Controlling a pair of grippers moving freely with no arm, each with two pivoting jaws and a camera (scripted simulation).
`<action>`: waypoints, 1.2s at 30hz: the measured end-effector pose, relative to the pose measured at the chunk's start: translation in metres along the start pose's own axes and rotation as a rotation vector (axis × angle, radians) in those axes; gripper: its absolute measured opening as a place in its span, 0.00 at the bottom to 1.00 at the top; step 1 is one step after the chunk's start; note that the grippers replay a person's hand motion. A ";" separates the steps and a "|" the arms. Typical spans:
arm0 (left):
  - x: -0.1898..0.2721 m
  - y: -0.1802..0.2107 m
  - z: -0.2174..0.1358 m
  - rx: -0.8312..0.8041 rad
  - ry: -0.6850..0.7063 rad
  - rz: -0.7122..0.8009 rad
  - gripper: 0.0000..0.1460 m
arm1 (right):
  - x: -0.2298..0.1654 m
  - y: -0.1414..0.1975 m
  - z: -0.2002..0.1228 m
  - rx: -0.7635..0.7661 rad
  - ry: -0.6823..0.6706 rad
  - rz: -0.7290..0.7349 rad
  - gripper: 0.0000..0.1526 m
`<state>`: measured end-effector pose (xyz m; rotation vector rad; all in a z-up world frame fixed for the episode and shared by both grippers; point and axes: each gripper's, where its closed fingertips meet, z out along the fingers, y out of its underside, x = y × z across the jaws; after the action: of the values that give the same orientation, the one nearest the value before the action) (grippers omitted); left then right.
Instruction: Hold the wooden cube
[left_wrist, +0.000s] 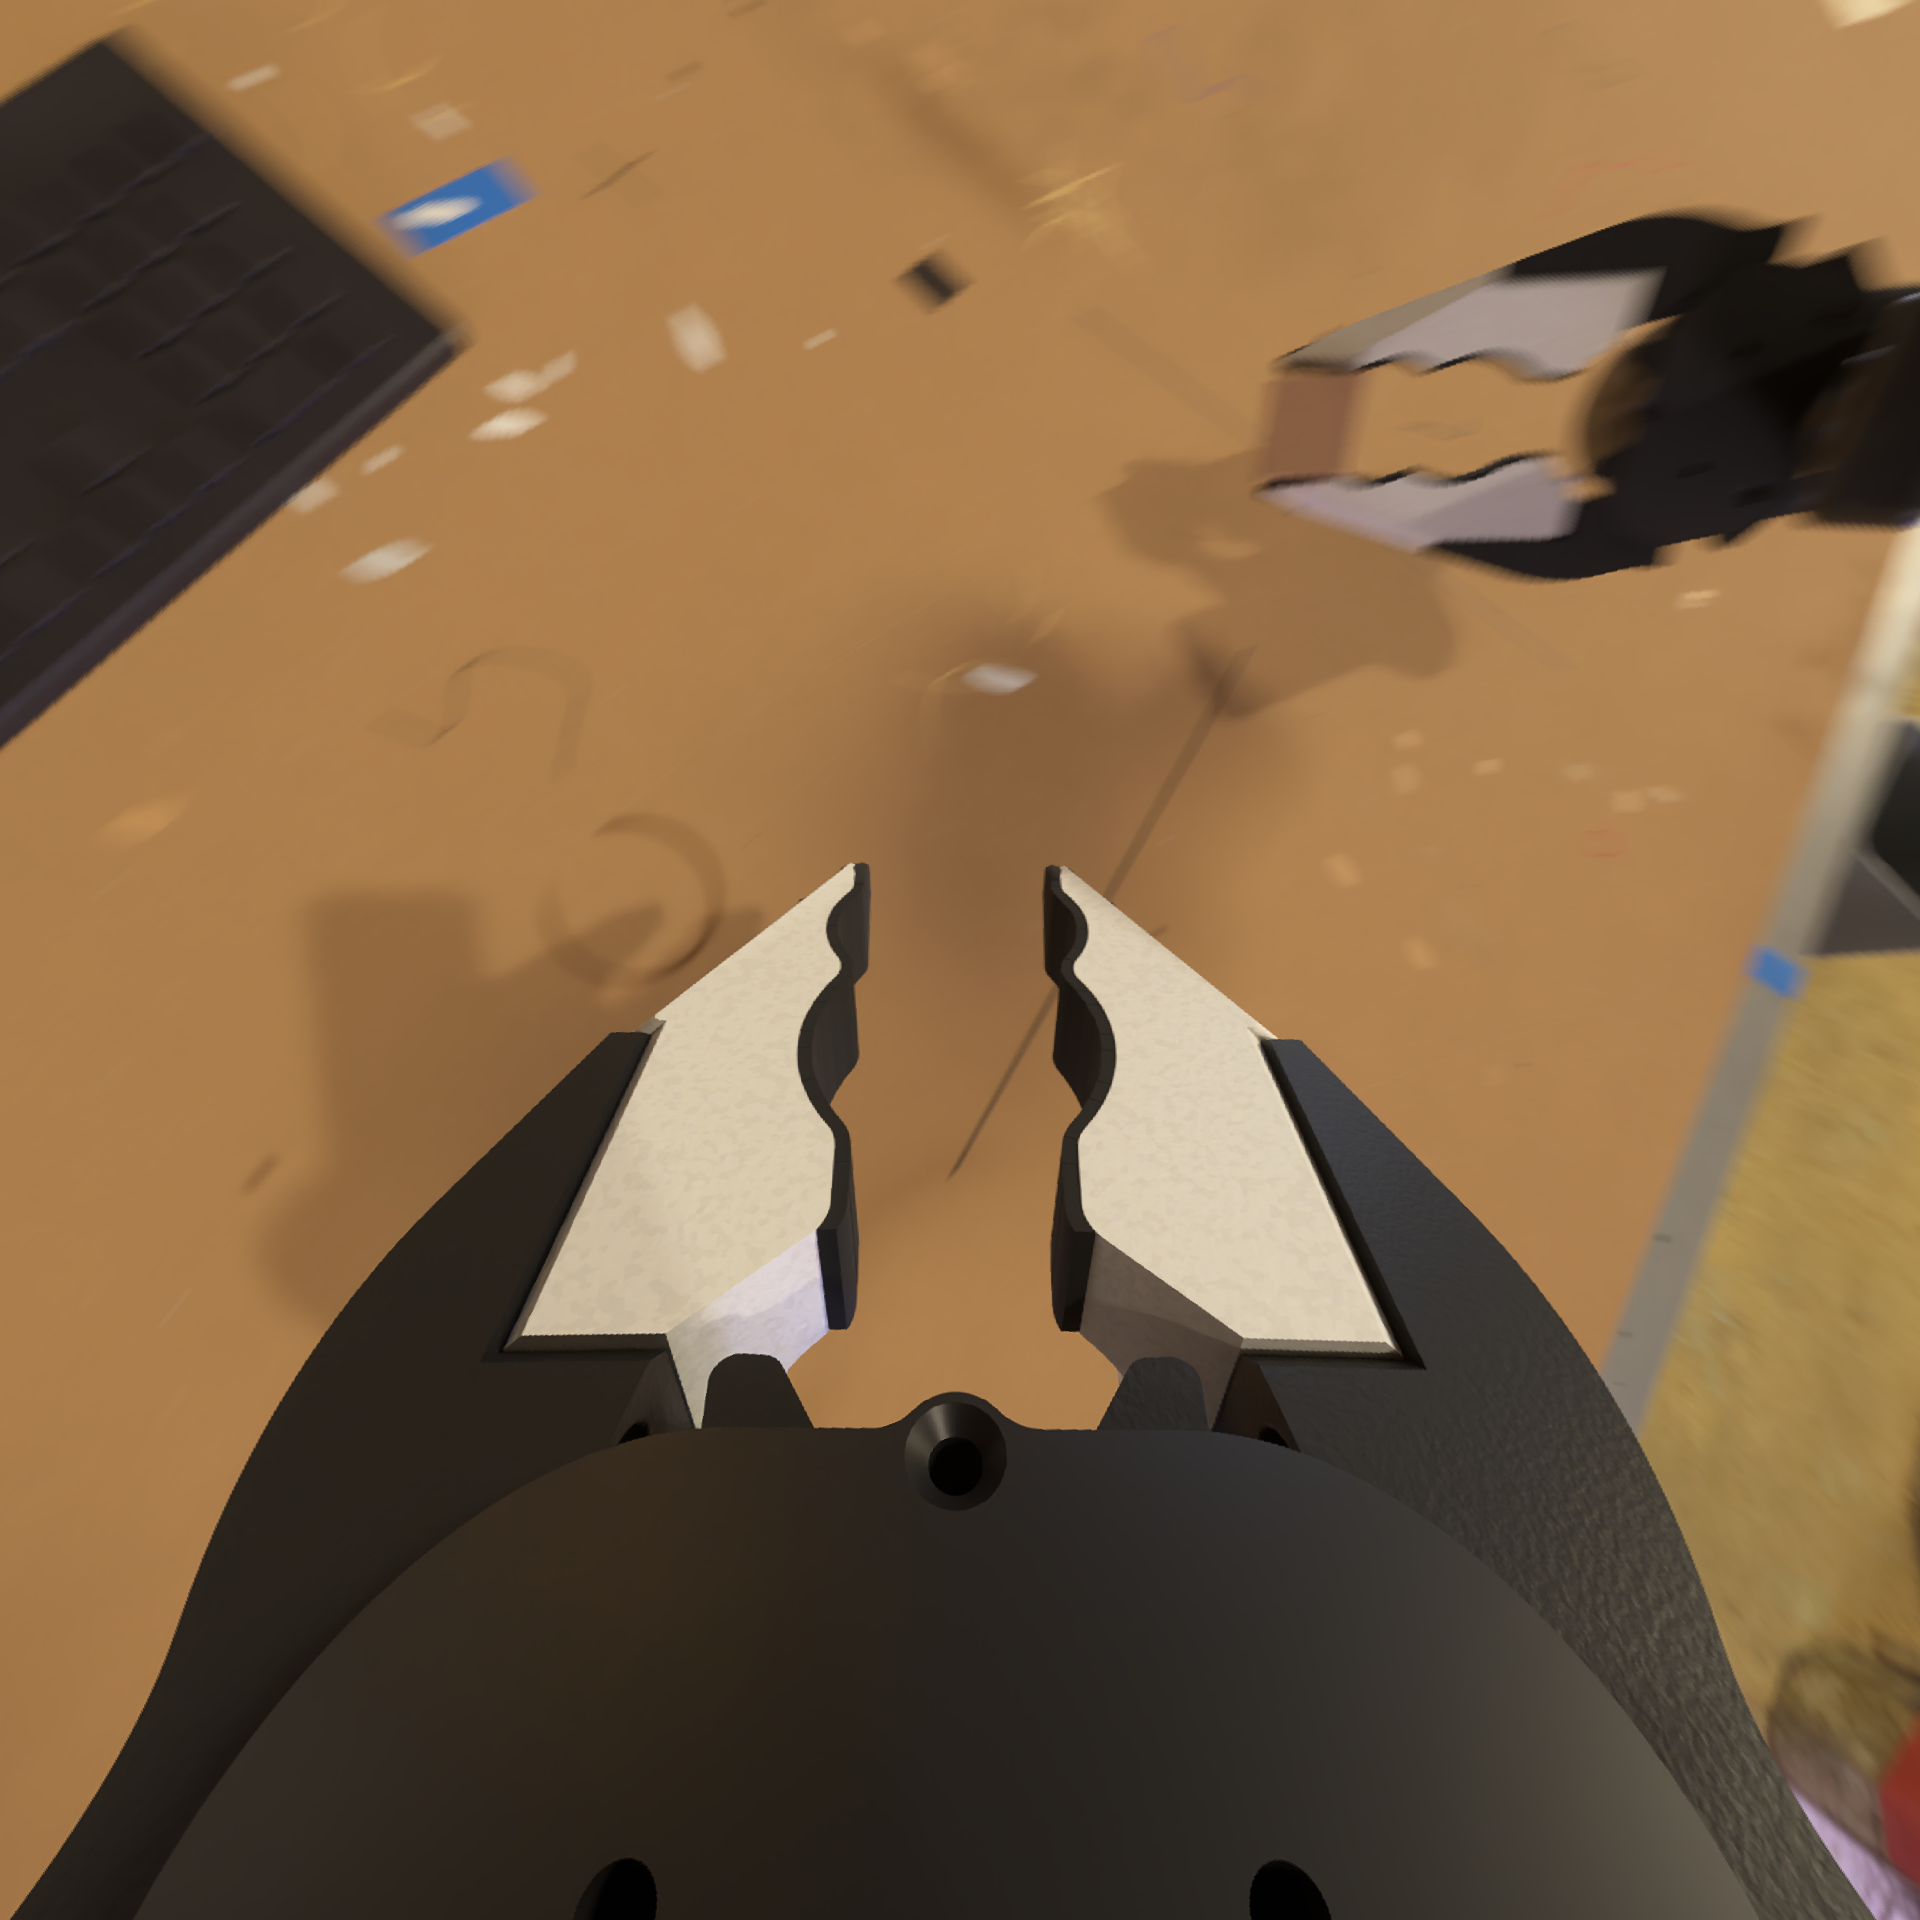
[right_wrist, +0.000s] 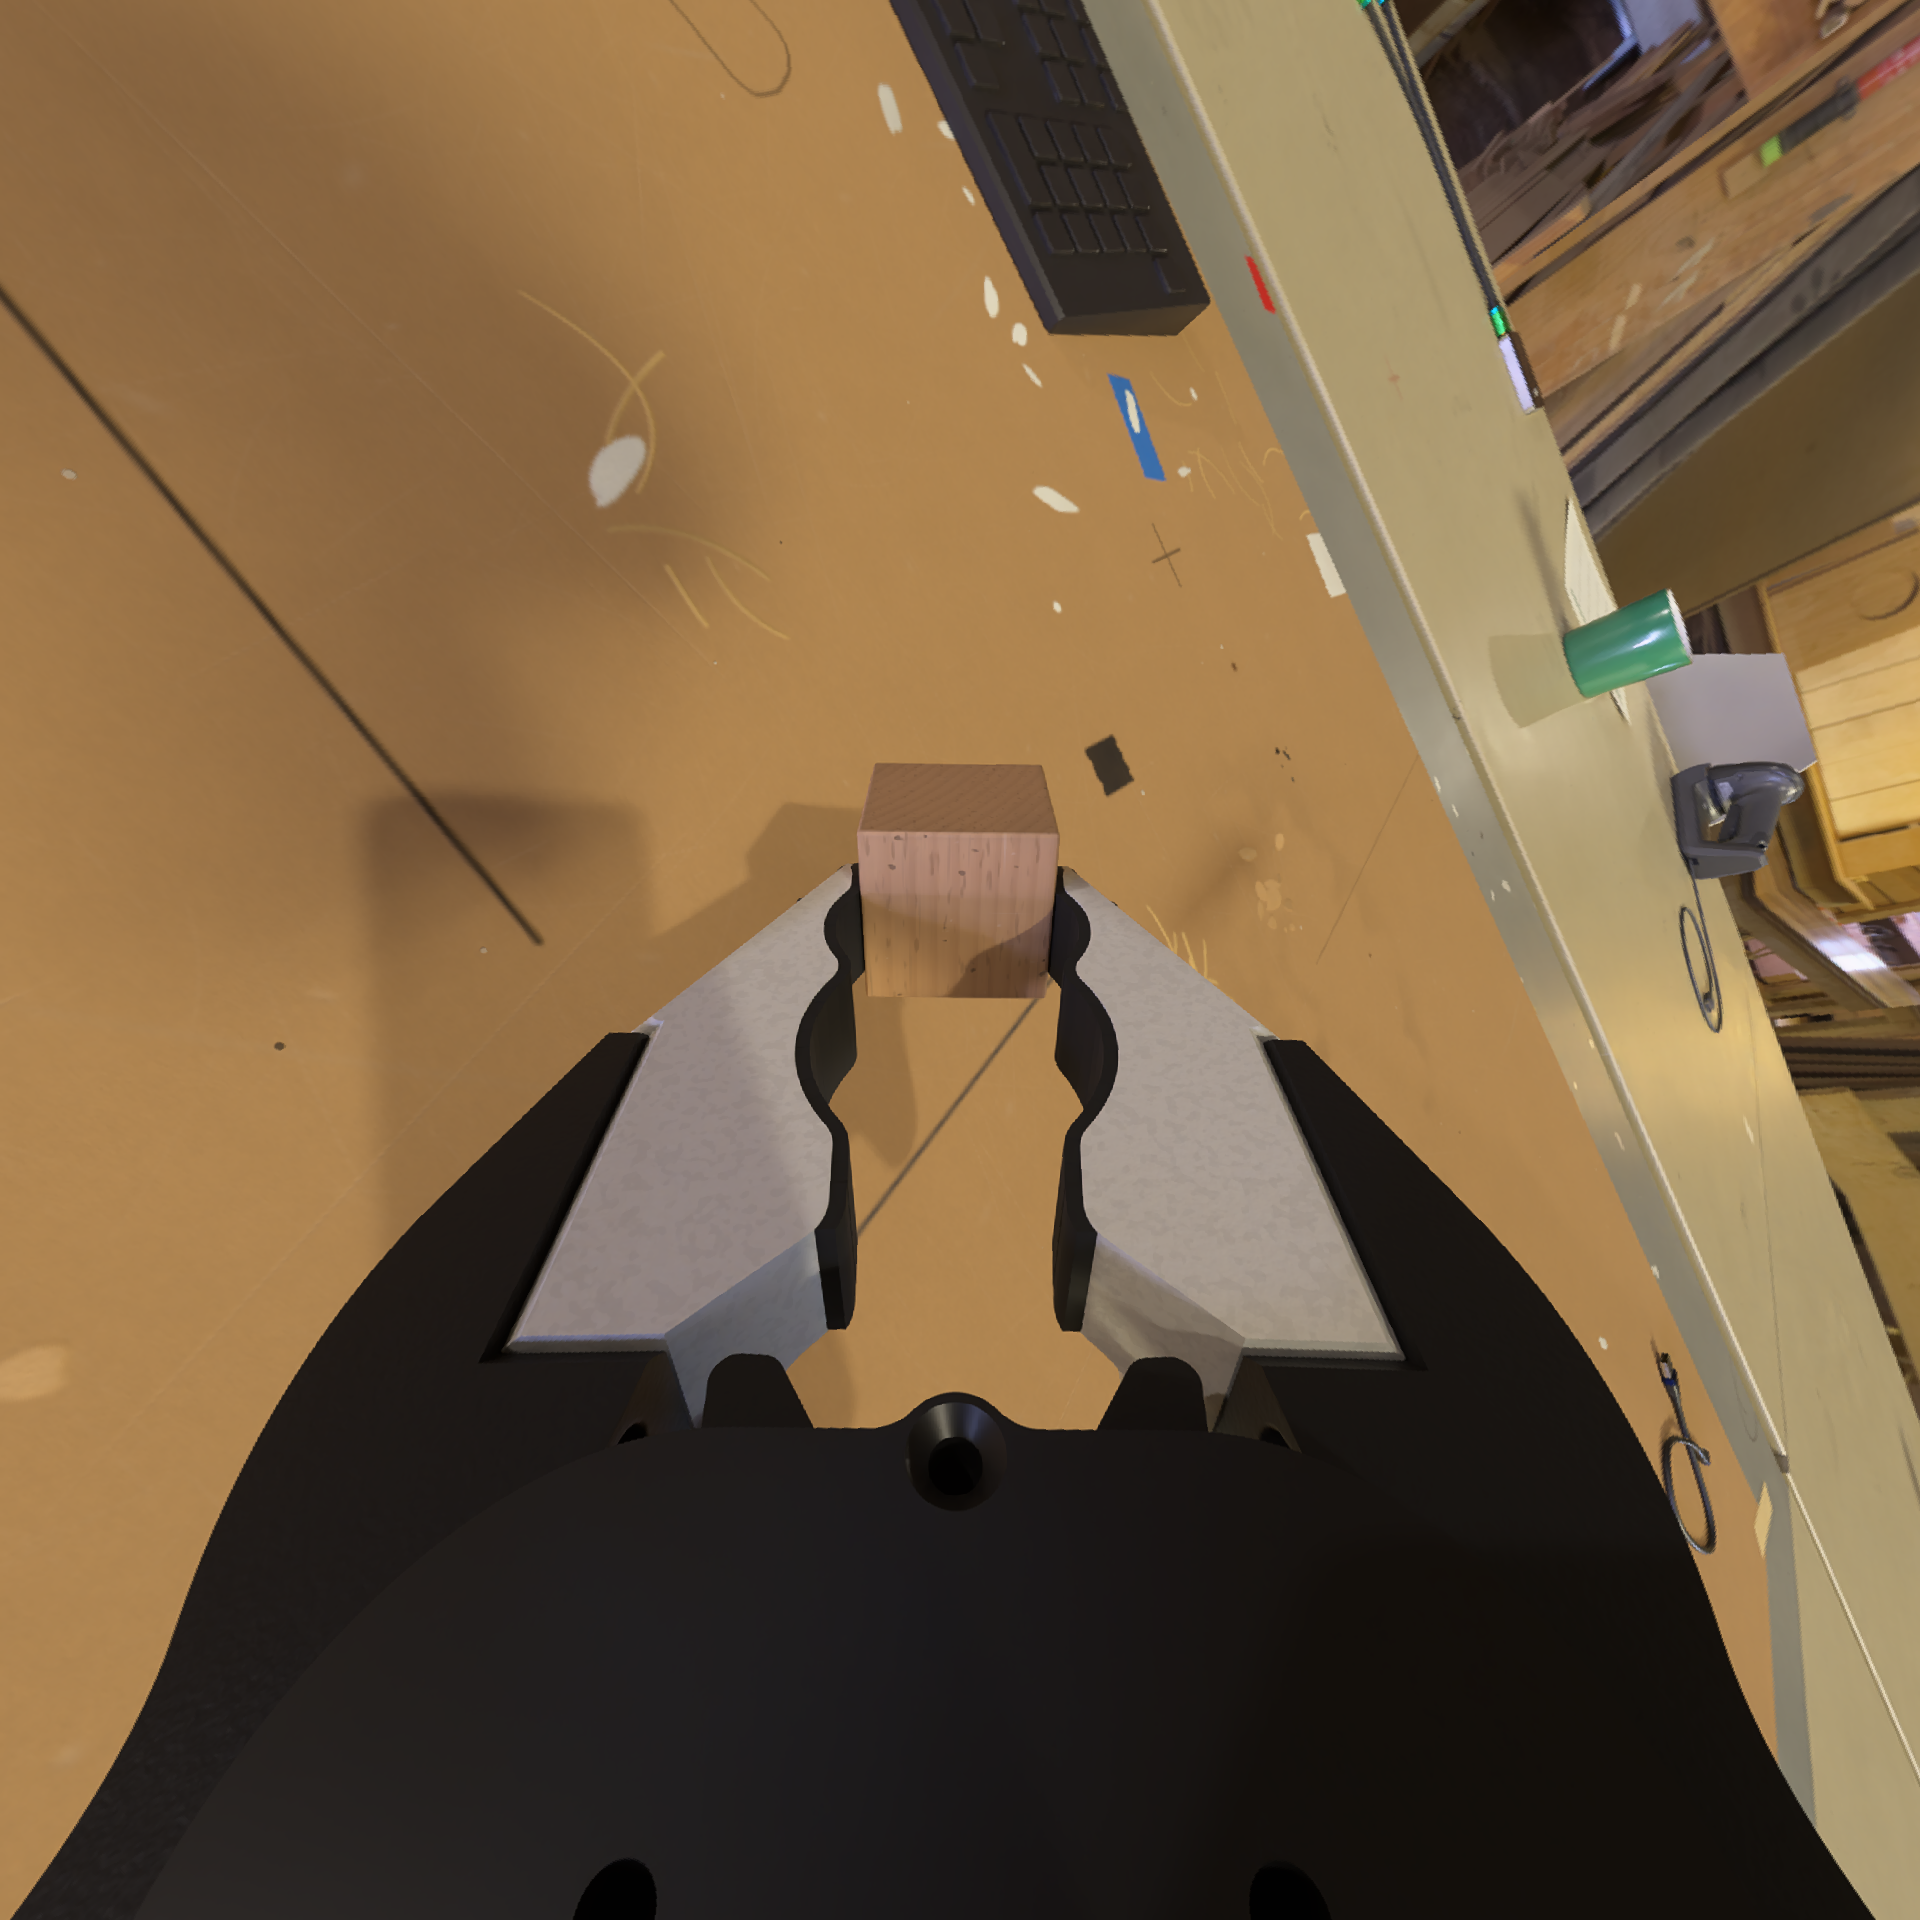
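The wooden cube (right_wrist: 956, 831) is a small light-brown block clamped between the fingertips of my right gripper (right_wrist: 956, 904), which is shut on it. In the left wrist view the right gripper (left_wrist: 1283, 426) shows blurred at the upper right. There it holds the cube (left_wrist: 1317, 426) above the brown tabletop (left_wrist: 727, 623), with its shadow cast below. My left gripper (left_wrist: 956, 883) is open and empty, its jaws parted over the bare table. It is well apart from the cube.
A black keyboard (right_wrist: 1060, 177) lies at the far side of the table and also shows in the left wrist view (left_wrist: 156, 343). A blue tape strip (right_wrist: 1138, 426) lies near it. A green cylinder (right_wrist: 1626, 644) sticks out of the beige side rail (right_wrist: 1455, 727) along the table's edge.
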<state>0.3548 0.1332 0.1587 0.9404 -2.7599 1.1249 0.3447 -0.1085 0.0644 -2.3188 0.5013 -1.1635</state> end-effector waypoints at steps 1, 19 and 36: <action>-0.016 0.012 -0.012 -0.021 -0.080 -0.024 0.25 | 0.001 -0.001 -0.001 0.005 0.005 0.002 0.22; -0.085 0.170 -0.006 -0.510 0.004 0.149 0.34 | 0.008 0.015 0.017 -0.021 -0.002 0.132 0.22; -0.074 0.179 0.010 -0.472 0.148 0.349 0.39 | 0.000 0.026 0.027 -0.073 -0.037 0.135 0.22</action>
<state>0.3211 0.2657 0.0211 0.3207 -2.9244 0.4830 0.3637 -0.1223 0.0353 -2.3237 0.6859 -1.0526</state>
